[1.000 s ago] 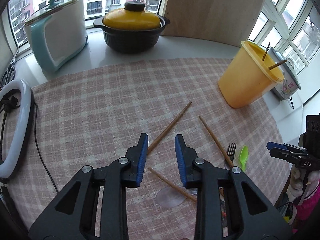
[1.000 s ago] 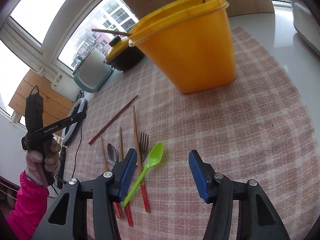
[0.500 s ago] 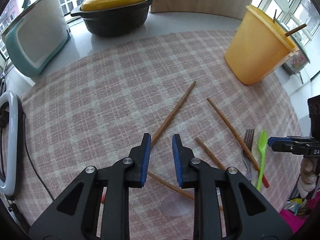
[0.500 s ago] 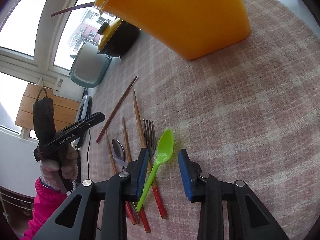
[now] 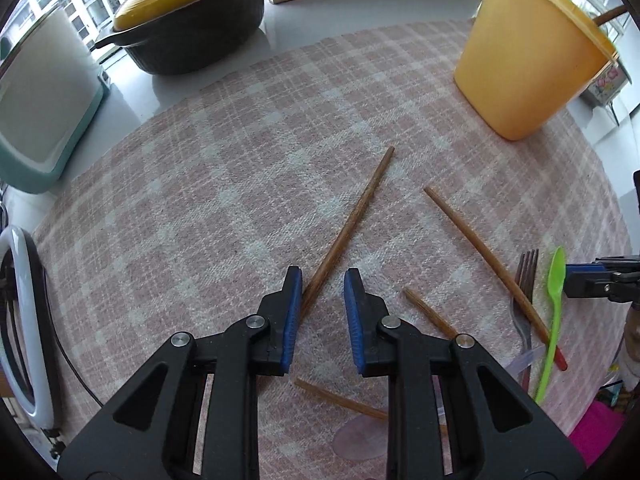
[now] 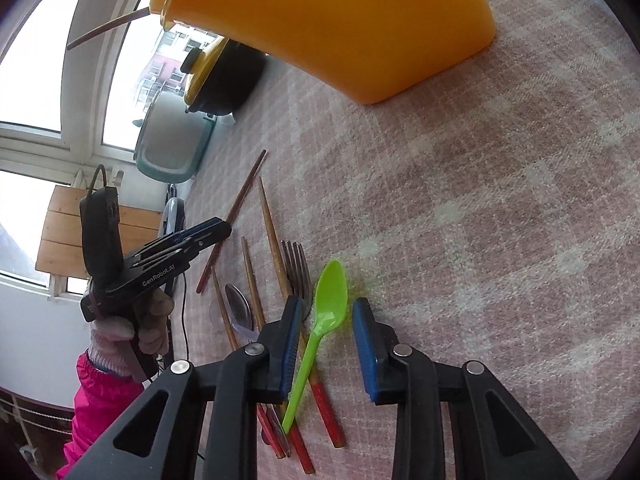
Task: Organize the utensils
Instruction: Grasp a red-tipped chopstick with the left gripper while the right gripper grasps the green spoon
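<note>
Several brown chopsticks lie scattered on the checked cloth. My left gripper hangs open just above it. The lower end of the longest chopstick runs in beside the left finger; nothing is pressed. My right gripper is closing with the green plastic spoon lying between its jaws, and its pads stand clear of it. Beside the spoon lie a metal fork, a metal spoon and red-tipped chopsticks. The yellow bucket stands at the far right with two chopsticks sticking out.
A black pot with a yellow lid and a white and teal appliance stand at the back left. A ring light and its cable lie at the left edge. A gloved hand with a pink sleeve holds the left gripper.
Both grippers have sunk toward the cloth. The right jaws have narrowed from wide around the green spoon. The left gripper has moved forward along the long chopstick and tipped further down.
</note>
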### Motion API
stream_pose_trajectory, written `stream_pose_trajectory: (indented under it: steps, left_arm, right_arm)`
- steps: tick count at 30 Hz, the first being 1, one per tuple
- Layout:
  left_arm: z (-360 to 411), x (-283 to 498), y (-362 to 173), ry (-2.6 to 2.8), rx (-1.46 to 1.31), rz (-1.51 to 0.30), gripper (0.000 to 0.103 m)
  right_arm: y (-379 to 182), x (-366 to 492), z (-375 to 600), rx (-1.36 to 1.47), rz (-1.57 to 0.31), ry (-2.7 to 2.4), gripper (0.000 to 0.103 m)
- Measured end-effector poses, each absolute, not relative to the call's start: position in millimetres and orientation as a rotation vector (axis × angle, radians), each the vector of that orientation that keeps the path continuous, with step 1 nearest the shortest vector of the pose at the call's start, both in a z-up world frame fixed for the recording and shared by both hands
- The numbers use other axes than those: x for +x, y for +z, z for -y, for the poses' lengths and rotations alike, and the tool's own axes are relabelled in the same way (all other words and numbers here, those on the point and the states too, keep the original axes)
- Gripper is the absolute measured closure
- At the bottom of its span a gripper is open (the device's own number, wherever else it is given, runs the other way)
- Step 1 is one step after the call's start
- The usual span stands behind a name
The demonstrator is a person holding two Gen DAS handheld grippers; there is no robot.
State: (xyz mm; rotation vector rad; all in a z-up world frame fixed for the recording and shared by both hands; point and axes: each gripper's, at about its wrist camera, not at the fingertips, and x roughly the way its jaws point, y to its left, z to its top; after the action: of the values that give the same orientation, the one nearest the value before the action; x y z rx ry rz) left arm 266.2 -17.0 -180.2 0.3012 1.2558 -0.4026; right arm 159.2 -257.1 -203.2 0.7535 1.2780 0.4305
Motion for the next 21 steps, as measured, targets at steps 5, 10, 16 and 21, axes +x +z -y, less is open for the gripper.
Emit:
stream_pose_trajectory:
  steps: [5, 10, 16, 21]
  left_arm:
    - [26, 274, -183, -0.405, 0.323, -1.25, 0.082]
    - [31, 281, -186, -0.414, 0.318, -1.245, 0.088]
    - [36, 283, -187, -0.411, 0.305, -1.229, 0.095]
    - [28, 279, -185, -0.383, 0.267, -1.222, 0.099]
  right_arm:
    - [-205, 161, 258, 0.755, -1.284, 0.427, 0.078]
    - [-207, 164, 258, 0.744, -1.289, 0.417, 0.085]
    - [-208, 165, 259, 0.729, -1.293, 0.392, 0.099]
    - [-204, 162, 259, 0.71, -1.278, 0.387, 0.103]
